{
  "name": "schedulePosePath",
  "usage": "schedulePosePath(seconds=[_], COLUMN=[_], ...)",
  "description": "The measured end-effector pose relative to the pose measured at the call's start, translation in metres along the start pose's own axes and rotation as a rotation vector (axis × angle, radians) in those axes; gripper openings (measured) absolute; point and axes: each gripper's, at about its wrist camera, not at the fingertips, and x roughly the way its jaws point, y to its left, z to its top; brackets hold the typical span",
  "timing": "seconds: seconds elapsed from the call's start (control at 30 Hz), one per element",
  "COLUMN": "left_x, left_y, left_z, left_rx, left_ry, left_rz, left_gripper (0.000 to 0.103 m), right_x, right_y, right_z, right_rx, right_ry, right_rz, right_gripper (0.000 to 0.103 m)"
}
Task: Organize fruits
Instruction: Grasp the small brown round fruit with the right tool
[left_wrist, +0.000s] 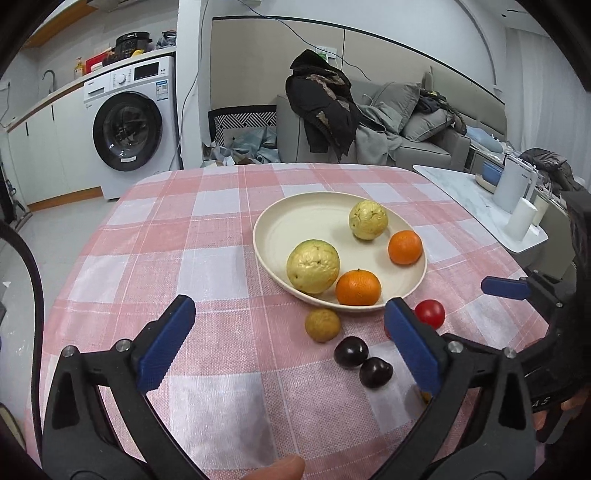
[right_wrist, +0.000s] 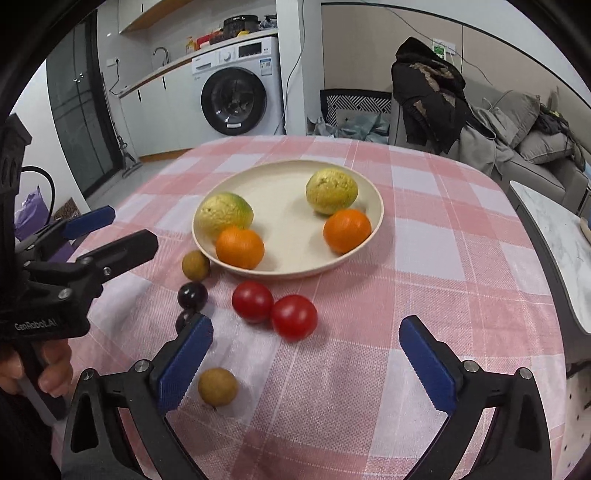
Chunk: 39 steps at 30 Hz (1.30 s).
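A cream plate (left_wrist: 280, 218) (right_wrist: 280, 199) on the pink checked cloth holds two yellow-green guavas (left_wrist: 313, 266) (right_wrist: 331, 191) and two oranges (left_wrist: 358, 288) (right_wrist: 347, 230). In front of the plate lie two red tomatoes (right_wrist: 252, 301) (right_wrist: 294, 316), two dark round fruits (left_wrist: 351, 352) (left_wrist: 376, 372) and two small brown fruits (left_wrist: 322, 325) (right_wrist: 218, 387). My left gripper (left_wrist: 289, 308) hovers open over the brown and dark fruits, holding nothing. The right gripper (right_wrist: 306, 325) also stands open and empty, just short of the tomatoes.
The round table's far edge (left_wrist: 280, 166) drops toward a washing machine (left_wrist: 129, 129) and a sofa with clothes (left_wrist: 332, 107). A marble side table (left_wrist: 476, 199) with white containers stands to the right. A person's hand (right_wrist: 48, 369) grips the left tool.
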Motion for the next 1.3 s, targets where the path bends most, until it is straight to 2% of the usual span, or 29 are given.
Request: schedulePosePath(seconds=[0.3,0.7,0.83,0.97,1.13,1.23,1.3], left_x=[-0.001,0.002,0.007,0.011,0.014,0.013,0.013], left_y=[-0.006,-0.006,-0.008,-0.01,-0.011,-0.01,-0.009], left_z=[-0.013,-0.018,-0.021,-0.025,-0.027,-0.027,-0.027], left_rx=[0.05,0.054,0.059,0.063,0.067,0.064,0.062], left_ry=[0.031,0.061,0.079,0.094,0.105,0.106,0.101], left_rz=[-0.008,-0.014,-0.028,-0.037,-0.043,-0.045,-0.04], left_gripper=[0.102,0.102,0.102,0.102,0.102,0.102,0.102], right_x=[0.002,-0.01,-0.005,0.003,0.005,0.007,0.01], right_y=[-0.002,-0.024,-0.024,-0.018,-0.001,0.006,0.011], right_z=[-0.003,0.0,-0.003,-0.009,-0.014,-0.016,-0.017], right_rx=[0.002,0.028,0.012,0.0,-0.055,-0.066,-0.078], right_ry=[0.038,0.052,0.081,0.133,0.145,0.151,0.165], right_rz=[-0.001,0.014,0.036,0.099,0.165,0.191,0.213], right_gripper=[0.103,0.103,0.103,0.103,0.102,0.095,0.084])
